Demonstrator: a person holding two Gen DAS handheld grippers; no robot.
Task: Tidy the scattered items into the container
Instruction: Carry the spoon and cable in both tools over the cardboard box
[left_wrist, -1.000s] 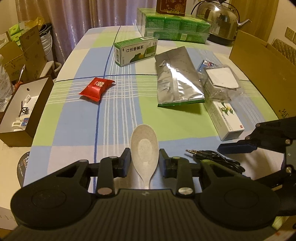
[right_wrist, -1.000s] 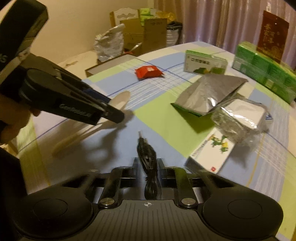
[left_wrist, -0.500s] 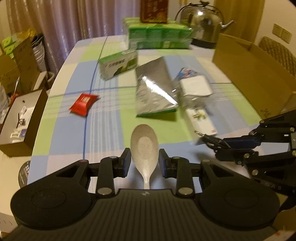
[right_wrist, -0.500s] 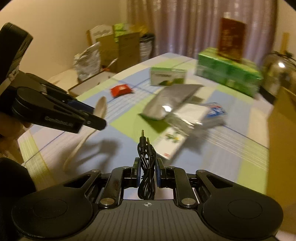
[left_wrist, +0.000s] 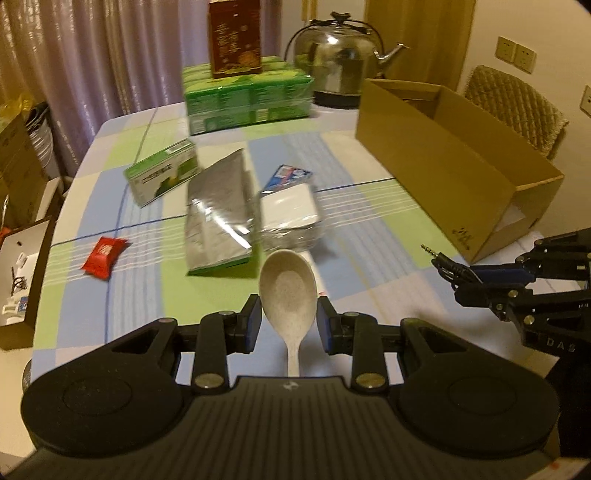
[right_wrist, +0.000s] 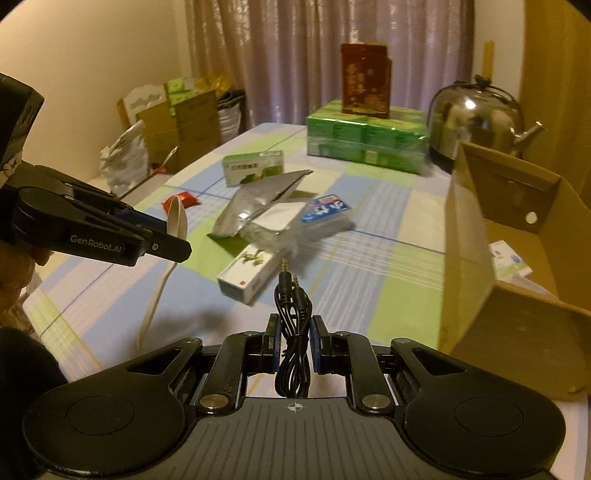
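Note:
My left gripper is shut on a speckled white spoon, held above the checked tablecloth; it also shows in the right wrist view. My right gripper is shut on a coiled black audio cable, lifted off the table; it shows at the right of the left wrist view. The open cardboard box stands at the table's right side, close to the right gripper. A silver pouch, a wrapped white pack, a green box and a red packet lie on the table.
A white medicine box lies ahead of the right gripper. A stack of green tissue packs with a red box on top and a steel kettle stand at the far end. Boxes of clutter sit left of the table.
Both grippers have risen from the table with the spoon and the cable and swung right, toward the cardboard box, which now fills more of the right wrist view.

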